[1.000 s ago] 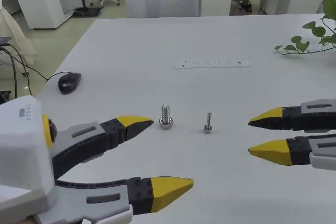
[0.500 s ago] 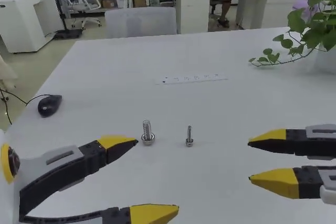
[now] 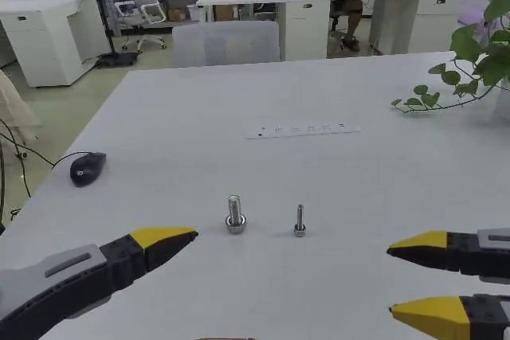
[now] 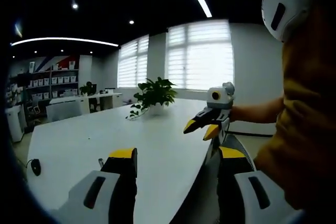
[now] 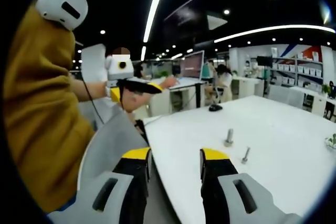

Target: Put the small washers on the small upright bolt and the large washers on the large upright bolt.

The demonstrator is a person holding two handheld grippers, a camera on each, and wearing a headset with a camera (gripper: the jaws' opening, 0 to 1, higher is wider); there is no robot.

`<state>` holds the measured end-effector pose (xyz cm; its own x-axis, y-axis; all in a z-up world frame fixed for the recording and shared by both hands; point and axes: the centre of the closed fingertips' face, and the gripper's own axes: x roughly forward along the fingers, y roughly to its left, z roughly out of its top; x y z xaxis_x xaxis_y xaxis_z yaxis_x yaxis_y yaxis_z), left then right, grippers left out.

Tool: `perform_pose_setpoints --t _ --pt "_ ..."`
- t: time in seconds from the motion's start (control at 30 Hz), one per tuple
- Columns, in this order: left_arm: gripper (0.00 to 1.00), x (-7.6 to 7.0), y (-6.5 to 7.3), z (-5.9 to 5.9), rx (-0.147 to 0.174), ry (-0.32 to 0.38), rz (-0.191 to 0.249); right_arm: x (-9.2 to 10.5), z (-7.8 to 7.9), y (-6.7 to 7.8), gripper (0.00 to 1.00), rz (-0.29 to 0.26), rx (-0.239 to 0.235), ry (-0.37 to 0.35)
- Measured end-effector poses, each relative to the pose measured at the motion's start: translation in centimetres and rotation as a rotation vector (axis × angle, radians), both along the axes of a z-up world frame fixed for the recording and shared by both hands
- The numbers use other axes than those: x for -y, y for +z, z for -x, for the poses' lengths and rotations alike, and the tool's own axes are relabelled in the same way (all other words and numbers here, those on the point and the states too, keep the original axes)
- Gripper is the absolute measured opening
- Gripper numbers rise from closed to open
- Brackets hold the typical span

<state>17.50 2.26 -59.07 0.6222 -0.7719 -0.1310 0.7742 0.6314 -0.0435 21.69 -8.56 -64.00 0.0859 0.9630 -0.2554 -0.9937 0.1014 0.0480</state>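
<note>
— How many bolts do you count on the table (image 3: pixel 358 173)?

— Two, both upright on their heads. The large bolt (image 3: pixel 235 214) stands to the left and the small bolt (image 3: pixel 300 220) just beside it on the right, apart, not touching.

— And the grippers?

— Two as well, one in each of the person's hands. The left gripper (image 4: pixel 177 156) hovers at the near left with its jaws spread wide and nothing between them. The right gripper (image 3: pixel 392 279) is at the near right, jaws likewise parted and empty. The bolts sit between the two, a little farther up the table than the yellow tips.

— Does either one touch a bolt?

— No, both are clear of them. Seen from the right gripper, the bolts stand ahead and to the right of its jaws.

— Anything else on the table?

— One black mouse (image 3: pixel 88 168) by the left edge, one white power strip (image 3: pixel 301 129) past the bolts, and one leafy plant (image 3: pixel 470 61) at the far right.
</note>
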Motion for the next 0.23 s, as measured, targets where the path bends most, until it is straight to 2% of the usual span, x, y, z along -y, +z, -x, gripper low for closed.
perform_pose_setpoints --t 0.13,0.23 --pt "0.60 -0.5 -1.0 -0.3 -0.022 0.019 -0.014 -0.9 -0.2 -0.7 0.38 0.015 -0.015 0.023" --pt "0.61 -1.0 -1.6 -0.6 -0.038 0.038 -0.004 -1.1 -0.7 -1.3 0.38 0.025 -0.023 0.030"
